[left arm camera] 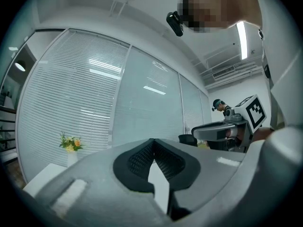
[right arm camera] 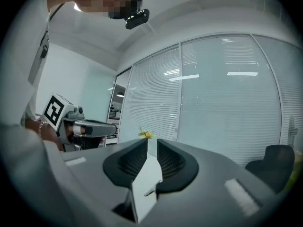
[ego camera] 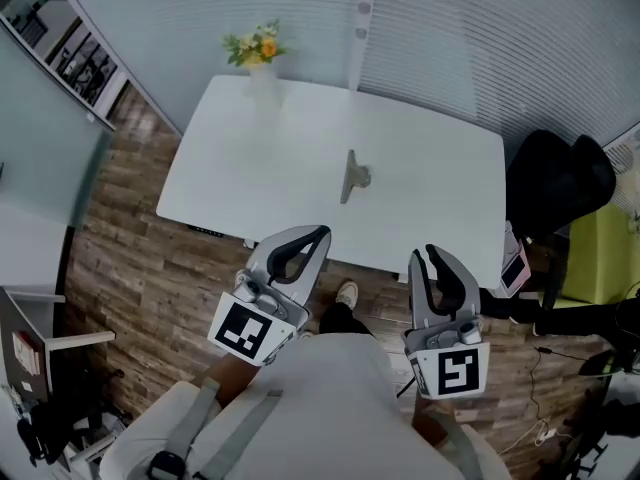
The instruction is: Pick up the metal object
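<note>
The metal object point(ego camera: 354, 176), a slim grey piece with a rounded lump on one side, lies near the middle of the white table point(ego camera: 260, 168). Both grippers hang in front of the table's near edge, well short of the object. My left gripper point(ego camera: 322, 234) has its tips touching and holds nothing; in its own view the left gripper point(left arm camera: 154, 141) points over the table. My right gripper point(ego camera: 424, 255) stands slightly open and empty. Through the gap in the right gripper point(right arm camera: 151, 141) a small part of the metal object point(right arm camera: 149, 191) shows on the tabletop.
A vase of yellow flowers point(ego camera: 258, 48) stands at the table's far left edge. A black office chair point(ego camera: 560, 183) and a yellow-green seat point(ego camera: 600, 253) are to the right. Shelves point(ego camera: 70, 48) line the left wall. Frosted glass with blinds is behind the table.
</note>
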